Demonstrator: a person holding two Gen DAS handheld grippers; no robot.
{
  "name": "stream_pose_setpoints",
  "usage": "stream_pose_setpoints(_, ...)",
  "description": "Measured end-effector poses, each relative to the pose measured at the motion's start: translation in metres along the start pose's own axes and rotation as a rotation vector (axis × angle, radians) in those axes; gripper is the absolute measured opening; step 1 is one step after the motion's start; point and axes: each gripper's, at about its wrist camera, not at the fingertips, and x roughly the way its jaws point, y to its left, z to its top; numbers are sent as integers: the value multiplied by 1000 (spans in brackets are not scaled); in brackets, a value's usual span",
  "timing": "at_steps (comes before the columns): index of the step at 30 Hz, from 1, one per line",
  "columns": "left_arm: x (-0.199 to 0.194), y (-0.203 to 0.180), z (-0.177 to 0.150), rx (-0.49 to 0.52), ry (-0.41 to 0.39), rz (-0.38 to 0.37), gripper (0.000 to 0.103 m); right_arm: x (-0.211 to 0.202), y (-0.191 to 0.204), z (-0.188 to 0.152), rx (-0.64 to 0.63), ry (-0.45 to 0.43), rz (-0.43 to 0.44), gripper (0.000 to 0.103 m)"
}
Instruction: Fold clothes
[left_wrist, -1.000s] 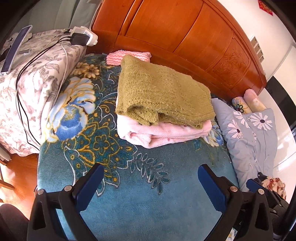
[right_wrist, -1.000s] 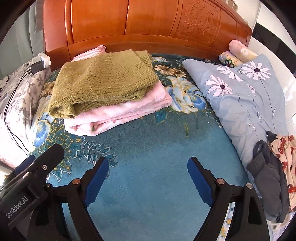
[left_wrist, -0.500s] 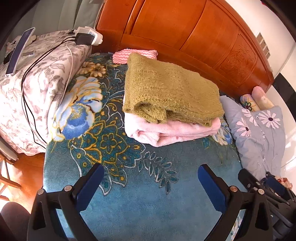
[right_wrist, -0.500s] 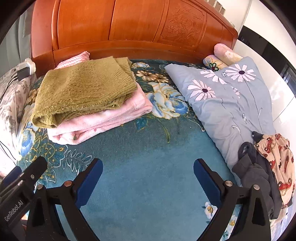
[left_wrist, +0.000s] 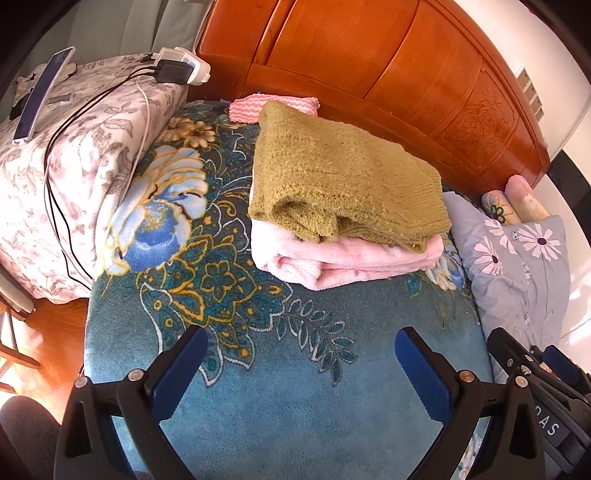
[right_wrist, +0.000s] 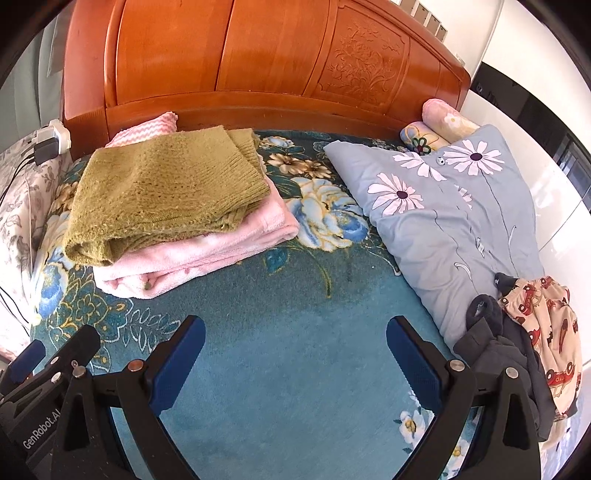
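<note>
A folded olive knit sweater lies on top of a folded pink fleece garment on the blue floral bedspread. The same stack shows in the right wrist view, sweater on pink garment. Unfolded clothes lie at the right: a dark grey garment and a beige one with red cars. My left gripper is open and empty above bare bedspread, short of the stack. My right gripper is open and empty, left of the unfolded clothes.
A wooden headboard stands behind. A grey daisy-print pillow lies at the right, with rolled pillows behind it. A bedside surface with a floral cover at the left carries a phone, chargers and cables. A pink zigzag cloth lies behind the stack.
Both grippers have drawn back and shifted right, away from the folded stack. The unfolded clothes have come further into the right wrist view. Both stay open.
</note>
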Motion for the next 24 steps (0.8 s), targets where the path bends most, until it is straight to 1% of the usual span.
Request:
stream_pose_setpoints(7, 1, 1, -1, -6, 1, 14, 103, 0, 2, 0, -13, 2, -13, 99)
stream_pose_setpoints(24, 5, 5, 1, -23, 17, 2, 103, 1, 5, 5, -38, 10, -32, 99)
